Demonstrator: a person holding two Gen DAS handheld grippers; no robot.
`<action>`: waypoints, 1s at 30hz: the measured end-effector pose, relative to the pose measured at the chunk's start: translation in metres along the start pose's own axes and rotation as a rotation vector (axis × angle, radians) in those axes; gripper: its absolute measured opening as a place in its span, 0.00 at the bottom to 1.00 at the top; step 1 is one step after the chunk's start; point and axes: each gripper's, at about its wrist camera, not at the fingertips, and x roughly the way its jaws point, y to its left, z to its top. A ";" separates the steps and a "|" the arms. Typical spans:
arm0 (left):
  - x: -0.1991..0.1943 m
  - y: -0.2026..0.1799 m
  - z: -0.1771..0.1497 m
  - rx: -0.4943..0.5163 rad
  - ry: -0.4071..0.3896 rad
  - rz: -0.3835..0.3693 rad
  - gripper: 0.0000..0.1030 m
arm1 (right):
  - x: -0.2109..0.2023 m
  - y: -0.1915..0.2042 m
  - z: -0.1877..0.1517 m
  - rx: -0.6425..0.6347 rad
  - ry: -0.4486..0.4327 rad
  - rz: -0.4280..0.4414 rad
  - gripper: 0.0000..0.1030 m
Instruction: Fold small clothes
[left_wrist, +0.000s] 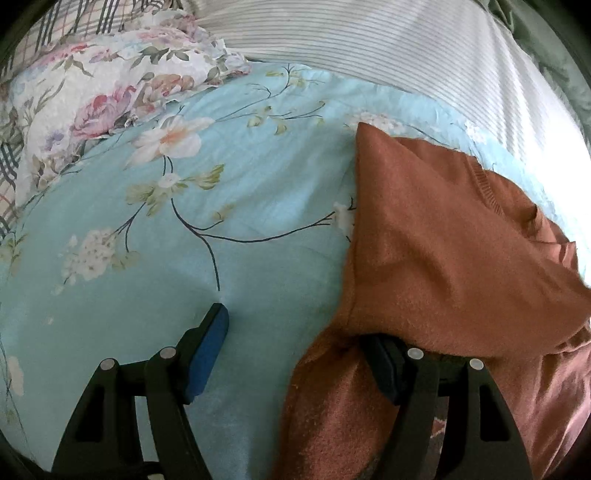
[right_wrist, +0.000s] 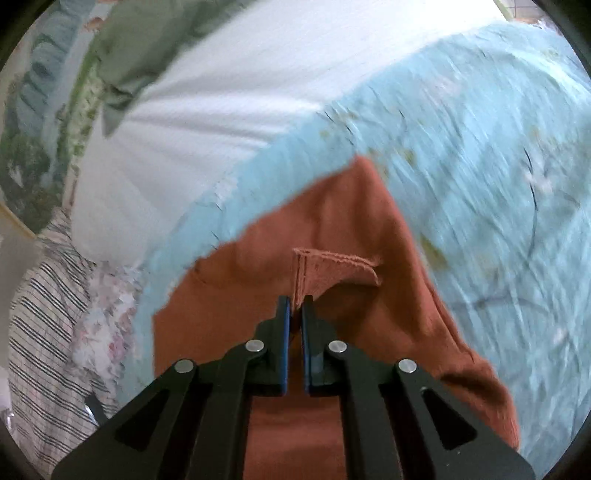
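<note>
A rust-orange garment (left_wrist: 443, 240) lies on a light blue floral bedsheet (left_wrist: 184, 221), at the right of the left wrist view. My left gripper (left_wrist: 295, 332) is open; its left finger (left_wrist: 210, 347) rests on the sheet, and the garment's edge drapes over the tip of its right finger (left_wrist: 384, 369). In the right wrist view the same garment (right_wrist: 332, 221) fills the centre. My right gripper (right_wrist: 294, 306) is shut on a hemmed edge of the garment (right_wrist: 306, 269) and holds it lifted. That view is motion-blurred.
A floral quilt (left_wrist: 110, 85) is bunched at the far left and a white striped sheet (left_wrist: 369, 40) runs along the back. A green cloth (right_wrist: 140, 48) and striped fabric (right_wrist: 44, 314) lie left of the right gripper. Blue sheet (right_wrist: 498, 166) extends right.
</note>
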 end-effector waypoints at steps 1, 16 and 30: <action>0.000 0.002 -0.001 -0.009 0.000 -0.006 0.70 | 0.002 0.001 -0.005 -0.005 0.008 -0.008 0.06; 0.001 0.003 -0.001 -0.020 0.000 -0.009 0.71 | 0.007 -0.008 -0.004 -0.096 0.071 -0.128 0.08; 0.002 0.007 0.003 -0.022 0.015 -0.021 0.71 | 0.052 0.013 0.003 -0.228 0.136 -0.167 0.37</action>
